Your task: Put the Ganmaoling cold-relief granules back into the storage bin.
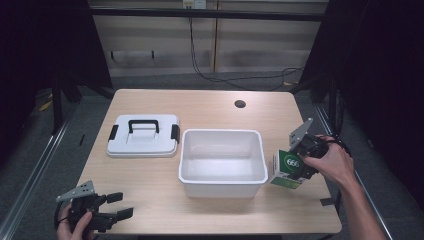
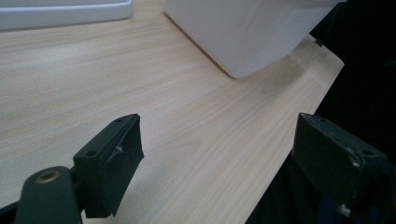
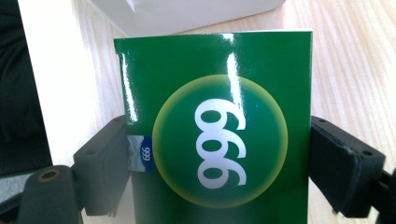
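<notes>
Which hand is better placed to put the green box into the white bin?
Right. The right tool is shut on the green box beside the white bin, while the left tool sits open at the table's near left corner.

Light falls from above onto the bench [image 1: 215, 107], which is bright and evenly lit, while the room to the left, right and far side sinks into near black. The white bin [image 1: 221, 162] casts only a soft shadow. The high view is slightly soft and grainy. White streaks of glare cross the glossy green box [image 3: 217, 140], and the black pads [image 2: 114, 161] are blurred close to the lens.
</notes>
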Available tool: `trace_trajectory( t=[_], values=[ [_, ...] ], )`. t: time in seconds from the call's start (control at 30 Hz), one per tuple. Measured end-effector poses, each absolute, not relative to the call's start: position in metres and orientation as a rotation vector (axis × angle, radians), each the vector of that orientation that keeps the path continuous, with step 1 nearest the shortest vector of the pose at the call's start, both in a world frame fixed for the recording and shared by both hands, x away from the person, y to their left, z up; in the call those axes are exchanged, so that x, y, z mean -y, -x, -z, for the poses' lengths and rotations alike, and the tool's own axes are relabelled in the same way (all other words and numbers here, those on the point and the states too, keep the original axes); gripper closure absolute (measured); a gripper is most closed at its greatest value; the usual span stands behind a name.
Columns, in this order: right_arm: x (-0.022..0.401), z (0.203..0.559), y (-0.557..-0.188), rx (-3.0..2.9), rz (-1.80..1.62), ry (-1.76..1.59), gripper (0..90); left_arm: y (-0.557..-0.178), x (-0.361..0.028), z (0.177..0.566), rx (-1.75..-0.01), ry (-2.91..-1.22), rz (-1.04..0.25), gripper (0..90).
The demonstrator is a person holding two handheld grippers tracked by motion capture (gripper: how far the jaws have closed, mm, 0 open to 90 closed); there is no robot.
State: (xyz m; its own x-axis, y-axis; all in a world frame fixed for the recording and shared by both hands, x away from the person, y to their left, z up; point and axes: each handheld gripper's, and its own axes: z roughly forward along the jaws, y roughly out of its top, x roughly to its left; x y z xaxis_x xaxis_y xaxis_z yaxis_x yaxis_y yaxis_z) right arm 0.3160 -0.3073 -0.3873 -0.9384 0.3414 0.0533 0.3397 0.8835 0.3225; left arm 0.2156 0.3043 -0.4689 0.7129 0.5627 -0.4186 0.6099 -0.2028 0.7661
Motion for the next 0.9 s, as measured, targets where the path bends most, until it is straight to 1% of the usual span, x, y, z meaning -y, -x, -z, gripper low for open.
trace_trajectory(
  t=[0.4, 0.9],
  values=[
    [0.318, 0.379, -0.309, -3.033, -0.644, -0.545, 15.2, -0.215, -0.304, 0.469, -0.913, -1.865, 0.060, 16.0],
    [0.338, 0.354, -0.294, -2.910, -0.817, -0.592, 15.3, -0.216, -0.304, 0.469, -0.915, -1.868, 0.059, 16.0]
  ],
)
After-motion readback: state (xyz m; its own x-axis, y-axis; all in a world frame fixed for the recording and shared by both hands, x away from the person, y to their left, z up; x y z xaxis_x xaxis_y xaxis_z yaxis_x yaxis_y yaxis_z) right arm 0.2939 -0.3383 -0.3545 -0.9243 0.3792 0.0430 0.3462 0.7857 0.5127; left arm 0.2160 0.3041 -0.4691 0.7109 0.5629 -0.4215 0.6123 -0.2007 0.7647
